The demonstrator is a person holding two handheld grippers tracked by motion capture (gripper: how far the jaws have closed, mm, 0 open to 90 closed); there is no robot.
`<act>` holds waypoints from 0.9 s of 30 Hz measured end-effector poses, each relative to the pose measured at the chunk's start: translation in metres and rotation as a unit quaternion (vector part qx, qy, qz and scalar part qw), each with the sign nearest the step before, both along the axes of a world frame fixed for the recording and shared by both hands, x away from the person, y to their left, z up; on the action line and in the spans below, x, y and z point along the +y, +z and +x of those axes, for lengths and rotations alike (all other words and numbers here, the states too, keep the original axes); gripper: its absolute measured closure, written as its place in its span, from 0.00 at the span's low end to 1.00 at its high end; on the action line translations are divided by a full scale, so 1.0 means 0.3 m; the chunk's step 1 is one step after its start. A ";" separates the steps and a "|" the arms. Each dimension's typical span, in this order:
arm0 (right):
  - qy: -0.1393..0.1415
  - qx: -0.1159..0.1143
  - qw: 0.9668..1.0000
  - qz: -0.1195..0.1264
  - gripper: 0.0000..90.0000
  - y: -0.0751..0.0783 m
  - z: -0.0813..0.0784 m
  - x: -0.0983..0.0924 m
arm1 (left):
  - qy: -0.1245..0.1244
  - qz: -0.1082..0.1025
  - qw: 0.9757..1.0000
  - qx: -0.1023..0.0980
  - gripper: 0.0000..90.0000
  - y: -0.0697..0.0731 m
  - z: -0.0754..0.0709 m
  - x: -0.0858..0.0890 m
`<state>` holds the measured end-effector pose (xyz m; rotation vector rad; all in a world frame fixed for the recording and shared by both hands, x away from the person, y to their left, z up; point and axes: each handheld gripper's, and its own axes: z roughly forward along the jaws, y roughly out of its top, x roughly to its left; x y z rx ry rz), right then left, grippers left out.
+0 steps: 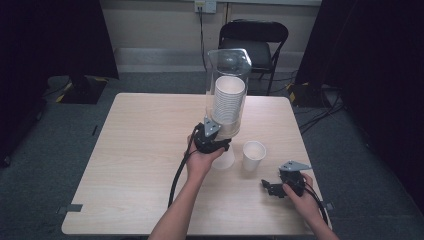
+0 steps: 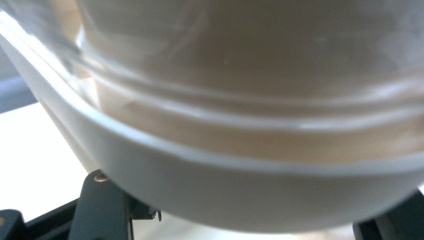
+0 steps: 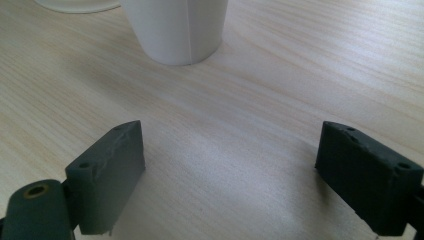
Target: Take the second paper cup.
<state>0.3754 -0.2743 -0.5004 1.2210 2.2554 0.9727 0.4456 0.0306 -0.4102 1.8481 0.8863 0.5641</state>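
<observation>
The high view is looking forward and down from above the person's side of the worktop (image 1: pixel 150 150), far enough to be taking in all of it, the floor around it and a black chair (image 1: pixel 254 40) at the back wall. The left gripper view is sitting very close under the white paper cup (image 2: pixel 250 195) at the foot of the clear cup dispenser (image 1: pixel 227 90), looking upward along it. The right gripper view is looking low across the wooden worktop between its own two jaws, toward a standing white paper cup (image 3: pixel 175 30) nearby. This standing cup (image 1: pixel 253 155) is also appearing in the high view.
</observation>
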 end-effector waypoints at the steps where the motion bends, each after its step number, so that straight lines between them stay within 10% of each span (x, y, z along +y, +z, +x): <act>1: 0.001 0.000 1.000 -0.001 0.13 0.000 0.000 -0.001 | -0.005 0.002 1.000 0.006 0.40 0.005 -0.004 0.005; 13: 0.000 0.001 1.000 0.000 0.13 0.000 -0.001 0.000 | -0.038 0.004 0.999 0.004 0.40 0.004 -0.073 0.078; 21: -0.003 0.001 1.000 0.000 0.13 0.000 -0.002 0.001 | -0.024 -0.033 0.999 -0.025 0.41 -0.045 -0.096 0.070; 27: -0.005 0.001 1.000 0.000 0.13 0.000 -0.003 0.002 | -0.014 -0.024 0.999 -0.042 0.41 -0.059 -0.101 0.058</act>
